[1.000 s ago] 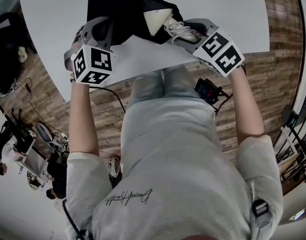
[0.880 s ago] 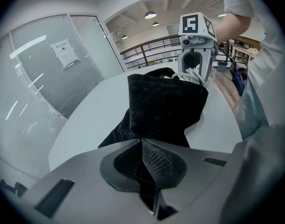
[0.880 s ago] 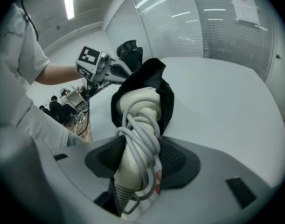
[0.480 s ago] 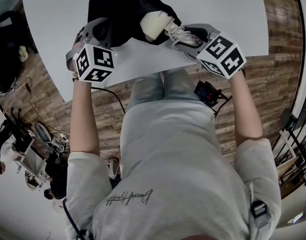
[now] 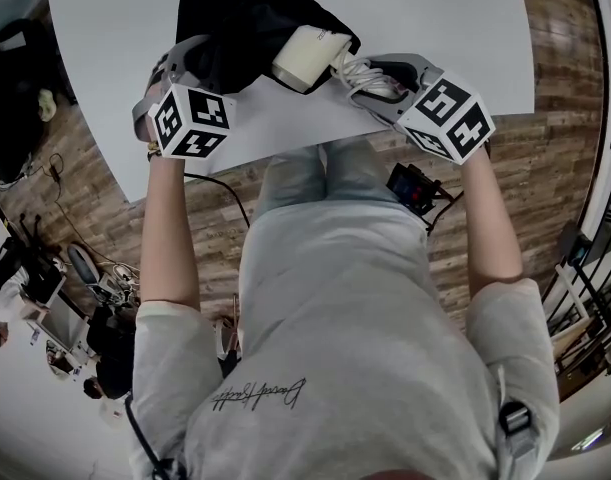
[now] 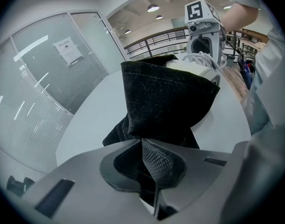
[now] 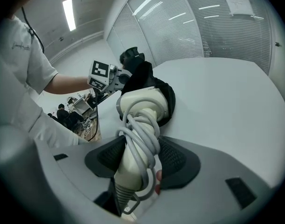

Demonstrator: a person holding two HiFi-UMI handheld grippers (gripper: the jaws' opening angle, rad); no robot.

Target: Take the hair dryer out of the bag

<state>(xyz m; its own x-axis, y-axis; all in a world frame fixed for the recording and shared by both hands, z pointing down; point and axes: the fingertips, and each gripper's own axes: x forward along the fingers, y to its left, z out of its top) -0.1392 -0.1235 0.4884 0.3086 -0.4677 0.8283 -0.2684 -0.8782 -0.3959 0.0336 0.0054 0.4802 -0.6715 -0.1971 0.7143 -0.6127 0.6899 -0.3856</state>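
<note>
Pinches cloth of the black bag (image 6: 165,97) in the closed left gripper (image 6: 143,146) as anchor. Clamps the right gripper (image 7: 135,160) around the hair dryer (image 7: 144,104) at its cord-wrapped handle, head half out of the bag mouth, ready for pulling free.

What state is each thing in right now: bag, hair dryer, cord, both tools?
Bag: on the table, mouth open.
Hair dryer: partly out, head at bag's mouth.
Cord: wound round the handle.
Left tool: shut on the bag.
Right tool: shut on the hair dryer's handle.
</note>
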